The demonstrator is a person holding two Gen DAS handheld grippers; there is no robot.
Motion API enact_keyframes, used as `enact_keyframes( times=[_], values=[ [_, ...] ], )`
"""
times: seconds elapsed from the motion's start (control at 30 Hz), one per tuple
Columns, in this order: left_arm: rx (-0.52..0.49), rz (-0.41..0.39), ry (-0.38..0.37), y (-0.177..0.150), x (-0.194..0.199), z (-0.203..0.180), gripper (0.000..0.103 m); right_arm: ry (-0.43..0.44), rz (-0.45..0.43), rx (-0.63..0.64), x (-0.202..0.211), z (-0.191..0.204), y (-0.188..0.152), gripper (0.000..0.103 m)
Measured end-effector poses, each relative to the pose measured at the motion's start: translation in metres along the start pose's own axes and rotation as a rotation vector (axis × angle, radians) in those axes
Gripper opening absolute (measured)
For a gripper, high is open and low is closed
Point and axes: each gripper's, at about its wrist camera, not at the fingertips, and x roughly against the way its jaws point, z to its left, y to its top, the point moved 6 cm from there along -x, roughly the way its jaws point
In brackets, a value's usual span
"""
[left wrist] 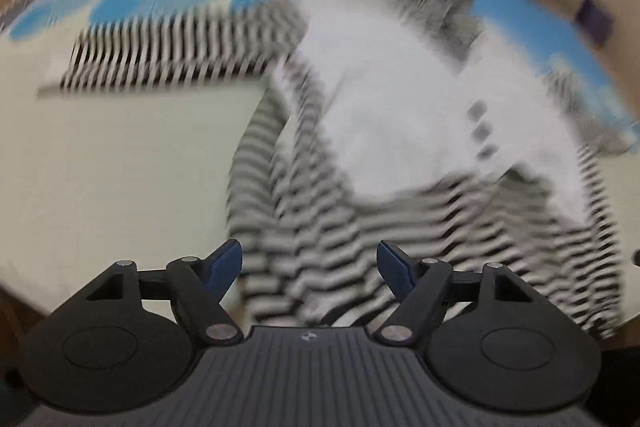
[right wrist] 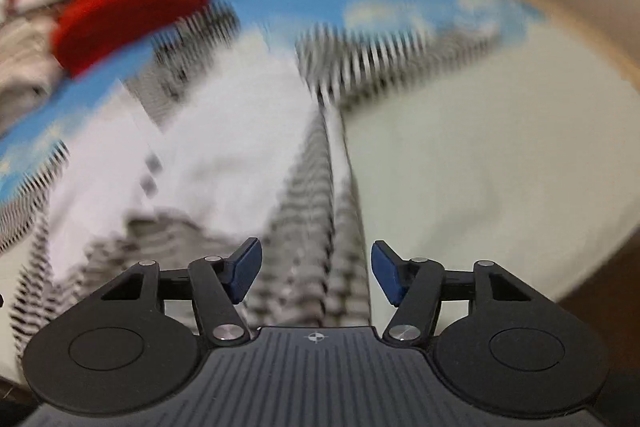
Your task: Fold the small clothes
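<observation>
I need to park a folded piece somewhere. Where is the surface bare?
Bare pale green sheet lies beside the black-and-white striped garment with the white panel, below its outstretched sleeve. The far end is crowded: a red cushion and piled clothes.

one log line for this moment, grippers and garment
left gripper: open, empty | right gripper: open, empty | striped garment: spread, unfolded | views: motion-blurred

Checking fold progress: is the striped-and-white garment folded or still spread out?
Mostly spread: the black-and-white striped garment with white front panel lies open across the pale sheet, one sleeve stretched sideways. Blur hides finer folds.
</observation>
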Motion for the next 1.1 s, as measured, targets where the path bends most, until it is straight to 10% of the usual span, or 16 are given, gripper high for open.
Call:
enact_keyframes(
  times=[0.23, 0.37, 0.53, 0.83, 1.1],
  values=[
    [-0.041, 0.038, 0.087, -0.008, -0.011, -0.002, 0.079, -0.055, 0.169, -0.049, -0.032, -0.009, -0.03, 0.049],
    [-0.042, 0.045, 0.047, -0.014, -0.02, -0.017, 0.076, -0.048, 0.204, -0.019, -0.037, -0.007, -0.039, 0.024],
    [-0.037, 0.046, -0.018, -0.02, -0.024, -0.026, 0.01, -0.065, 0.176, -0.026, -0.031, -0.016, -0.036, 0.003],
    [-0.027, 0.093, -0.079, -0.036, -0.018, -0.025, 0.009, -0.174, 0.174, 0.004, -0.026, -0.027, -0.041, 0.002],
    [-0.102, -0.117, -0.044, -0.017, 0.017, -0.035, 0.028, -0.187, 0.046, 0.02, -0.012, -0.017, -0.021, 0.009]
  ],
)
